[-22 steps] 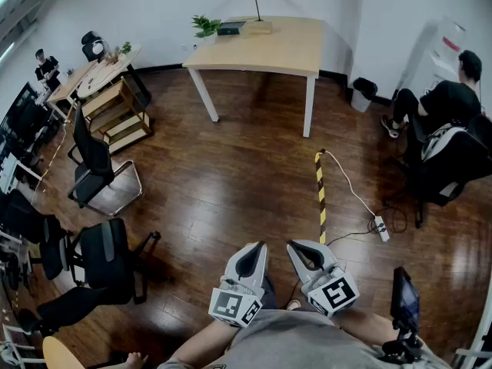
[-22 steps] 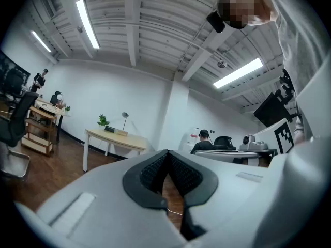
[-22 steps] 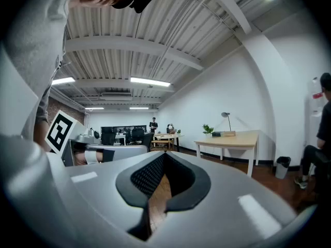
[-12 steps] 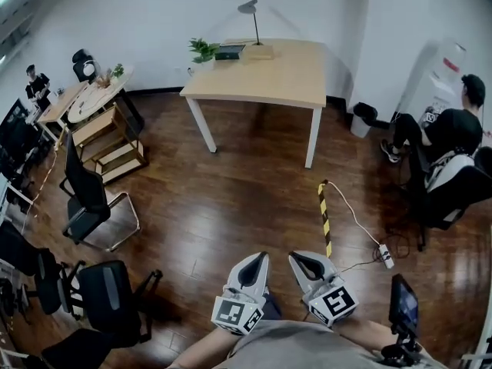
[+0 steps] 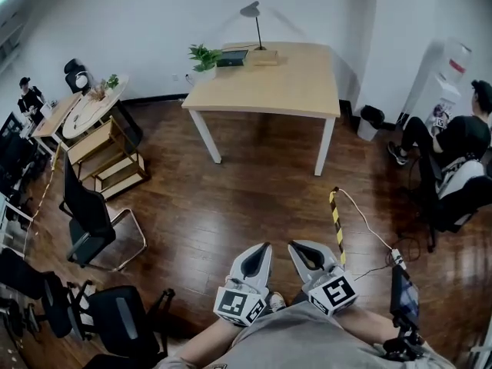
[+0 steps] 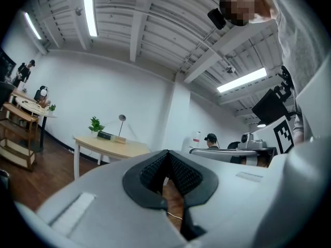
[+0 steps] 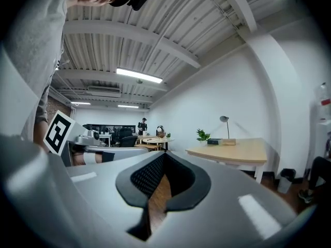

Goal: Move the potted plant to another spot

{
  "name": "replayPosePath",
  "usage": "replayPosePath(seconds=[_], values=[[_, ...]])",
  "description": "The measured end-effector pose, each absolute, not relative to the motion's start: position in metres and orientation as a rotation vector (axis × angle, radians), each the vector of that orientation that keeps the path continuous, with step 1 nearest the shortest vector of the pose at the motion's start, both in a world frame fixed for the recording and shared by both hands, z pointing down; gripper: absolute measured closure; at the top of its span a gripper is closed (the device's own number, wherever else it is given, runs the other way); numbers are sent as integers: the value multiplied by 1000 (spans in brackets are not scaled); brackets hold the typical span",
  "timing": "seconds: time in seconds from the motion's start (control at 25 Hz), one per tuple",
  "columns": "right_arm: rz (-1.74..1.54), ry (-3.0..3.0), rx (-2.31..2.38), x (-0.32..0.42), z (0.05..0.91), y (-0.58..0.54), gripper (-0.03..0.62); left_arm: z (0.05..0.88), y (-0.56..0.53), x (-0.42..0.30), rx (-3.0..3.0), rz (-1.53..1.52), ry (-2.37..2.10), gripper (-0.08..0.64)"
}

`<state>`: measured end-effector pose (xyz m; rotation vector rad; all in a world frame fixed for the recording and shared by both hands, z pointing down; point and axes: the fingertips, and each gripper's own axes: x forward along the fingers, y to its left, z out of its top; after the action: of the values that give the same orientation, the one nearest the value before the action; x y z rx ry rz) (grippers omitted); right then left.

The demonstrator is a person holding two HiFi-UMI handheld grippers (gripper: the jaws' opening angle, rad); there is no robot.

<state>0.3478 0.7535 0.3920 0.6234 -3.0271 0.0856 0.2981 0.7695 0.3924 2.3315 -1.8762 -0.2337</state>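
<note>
Plant well ahead, both tools empty

The potted plant (image 5: 204, 56) stands at the far left corner of the tabletop (image 5: 292, 83), well apart from the person across the wooden floor (image 5: 254, 198). The left tool (image 5: 261, 247) and right tool (image 5: 297, 247) are pressed together on nothing, held level side by side. The plant lies ahead and leftward, so the left tool looks slightly nearer.

Held level, side by side near the torso: left gripper (image 5: 260, 250) and right gripper (image 5: 298, 248), jaws pressed together, empty.
</note>
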Motion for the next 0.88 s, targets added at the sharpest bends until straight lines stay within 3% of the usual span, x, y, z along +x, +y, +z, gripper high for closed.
replayPosePath(seconds=[0.36,0.88], values=[[69,-3040,592,287,391,673,589,387,690,240,2319,-221,-1900,560],[33,-3086,509,216,384,456,589,379,476,163,2274,-226,-2014,560]])
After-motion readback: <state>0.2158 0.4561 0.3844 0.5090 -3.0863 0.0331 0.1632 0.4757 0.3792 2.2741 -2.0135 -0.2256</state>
